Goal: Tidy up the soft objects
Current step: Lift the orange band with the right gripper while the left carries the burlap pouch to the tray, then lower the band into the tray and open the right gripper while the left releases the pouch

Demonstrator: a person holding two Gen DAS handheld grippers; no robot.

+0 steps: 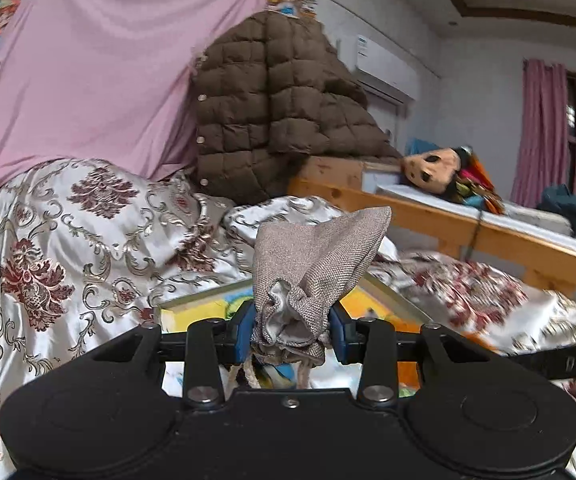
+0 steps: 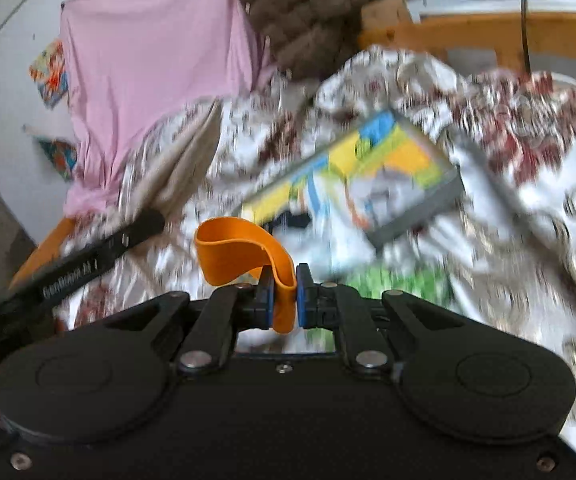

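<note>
Behind the claws, colourful box (image 2: 371,184)

- The pouch (image 1: 311,264) is coarse woven cloth, matt, with a shiny lining.
- The band (image 2: 244,250) looks like smooth, matt rubber, though the view is blurred.
- The bedspread (image 1: 88,232) is glossy satin.
- The jacket (image 1: 276,108) is quilted, matt cloth.
- The bed frame (image 1: 447,220) is bare wood.
</note>
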